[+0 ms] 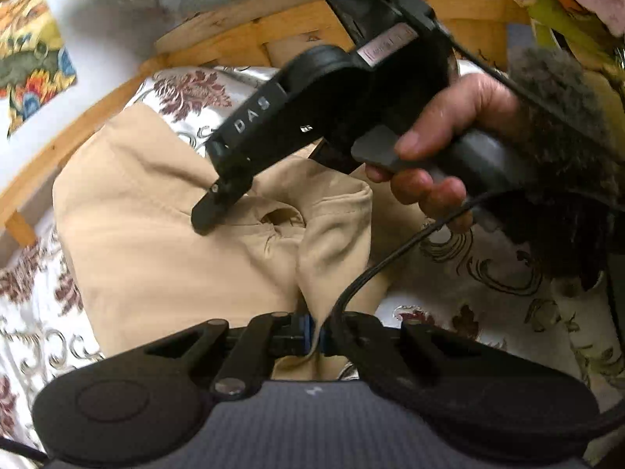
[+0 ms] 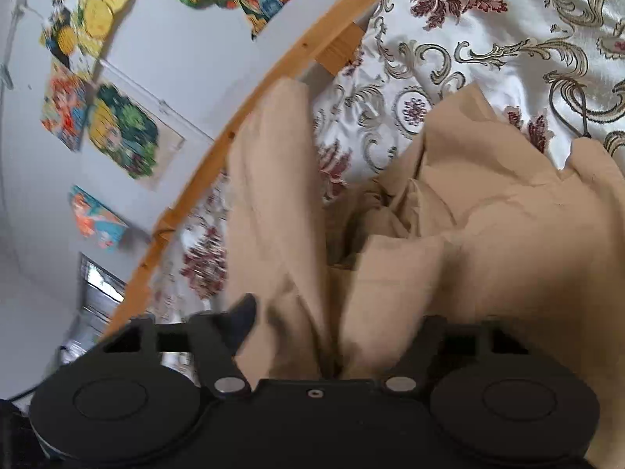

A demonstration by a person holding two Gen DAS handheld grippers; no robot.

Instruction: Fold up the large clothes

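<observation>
Wooden rail (image 1: 97,117) borders tan garment (image 1: 156,254) on floral bedspread (image 1: 488,273)

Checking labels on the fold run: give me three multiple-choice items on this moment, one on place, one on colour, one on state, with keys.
1. The garment lies on: A) a floral bedspread; B) bare floor; C) a hanger.
2. The garment's colour is: A) blue; B) black; C) tan.
3. The left claw is: A) wide open and empty; B) shut on a fold of the garment; C) out of view.

Key: 1 A, the patterned bedspread shows all round the cloth. 2 C, both wrist views show it tan. 3 B, its fingers meet with cloth pinched between them.
</observation>
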